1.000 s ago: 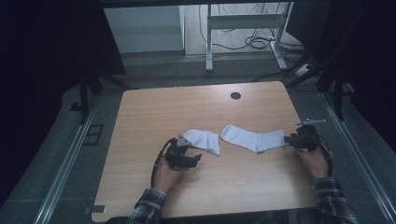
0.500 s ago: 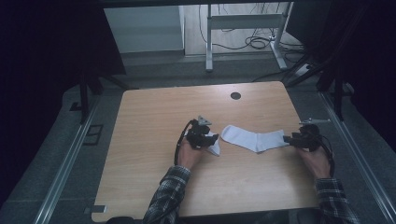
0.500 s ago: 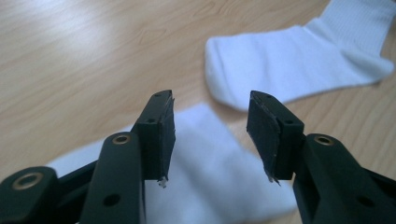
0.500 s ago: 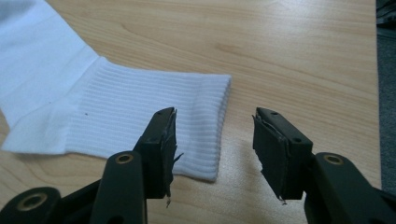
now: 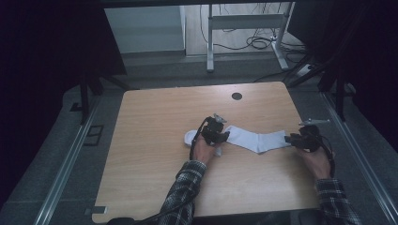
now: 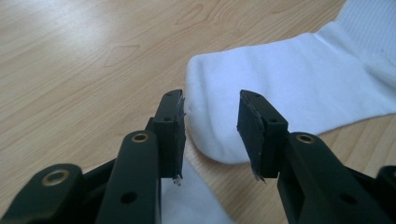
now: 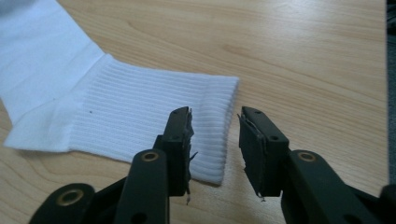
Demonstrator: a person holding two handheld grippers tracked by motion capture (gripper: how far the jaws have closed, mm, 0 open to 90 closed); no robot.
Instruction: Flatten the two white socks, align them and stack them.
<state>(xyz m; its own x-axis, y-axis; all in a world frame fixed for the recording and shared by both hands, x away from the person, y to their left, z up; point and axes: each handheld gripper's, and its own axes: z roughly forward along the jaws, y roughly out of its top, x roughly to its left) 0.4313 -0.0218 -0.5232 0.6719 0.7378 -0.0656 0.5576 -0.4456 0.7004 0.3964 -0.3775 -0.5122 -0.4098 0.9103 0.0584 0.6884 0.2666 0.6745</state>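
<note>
My left tongs (image 5: 217, 134) have swung in from about 7 o'clock on the surface (image 5: 155, 117) towards the centre over the last second, dragging the near sock (image 5: 191, 137) with them; it now lies mostly under my hand, only its tip poking out at 9 o'clock. The left gripper view shows these tongs parted and empty, straddling the toe of the long sock (image 6: 285, 88). My right tongs (image 7: 215, 140) have held their place at 3 o'clock, parted over the ribbed cuff (image 7: 154, 126), gripping nothing. I judge the two socks are being brought together for pairing.
</note>
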